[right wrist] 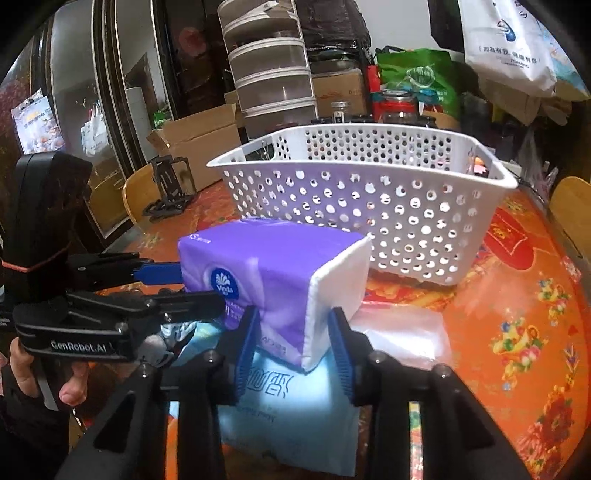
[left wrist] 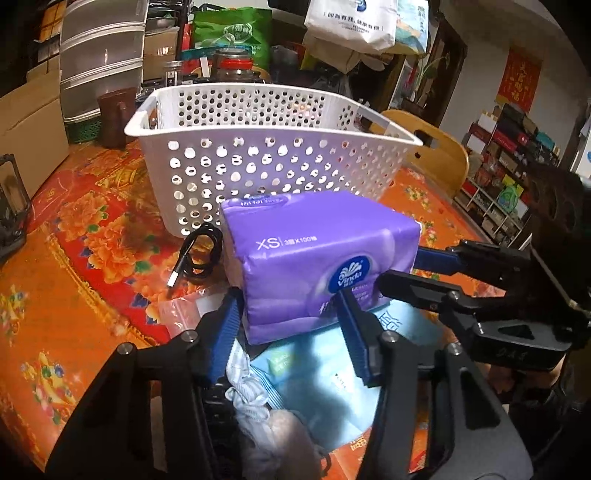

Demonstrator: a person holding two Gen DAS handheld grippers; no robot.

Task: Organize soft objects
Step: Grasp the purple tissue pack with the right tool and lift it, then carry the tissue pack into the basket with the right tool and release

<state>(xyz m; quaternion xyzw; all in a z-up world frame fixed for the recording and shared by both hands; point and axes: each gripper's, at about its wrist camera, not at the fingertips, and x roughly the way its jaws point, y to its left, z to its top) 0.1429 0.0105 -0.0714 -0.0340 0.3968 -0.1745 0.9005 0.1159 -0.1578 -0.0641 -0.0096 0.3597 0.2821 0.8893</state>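
Both grippers are clamped on the same purple tissue pack (left wrist: 317,258), which is held off the table just in front of the white perforated basket (left wrist: 258,147) and above a pale blue soft pack (left wrist: 325,387).

The left gripper (left wrist: 291,332) has its blue-padded fingers (left wrist: 225,332) pressed against the near end of the tissue pack, one on each side, with the wrapper dented where the pads bite.

The right gripper (right wrist: 295,343) grips the other end, where the white folded end face shows. Its two blue pads (right wrist: 245,350) squeeze a lower corner of the pack between them.

In the left wrist view the right gripper reaches in from the right edge. In the right wrist view the left gripper enters from the left, with a person's hand (right wrist: 40,373) wrapped round its handle.

The basket stands upright on the table (right wrist: 517,332), which has an orange and red floral cover. The pack is near its front wall but does not appear to touch it.

A coiled black USB cable (left wrist: 199,258) lies on the table just left of the pack. Crumpled pale fabric (left wrist: 251,398) lies below the left gripper, though the glare makes it hard to tell what kind of item it is.

Behind the basket are jars, a green bag (left wrist: 232,33) and stacked clear containers (left wrist: 99,55).
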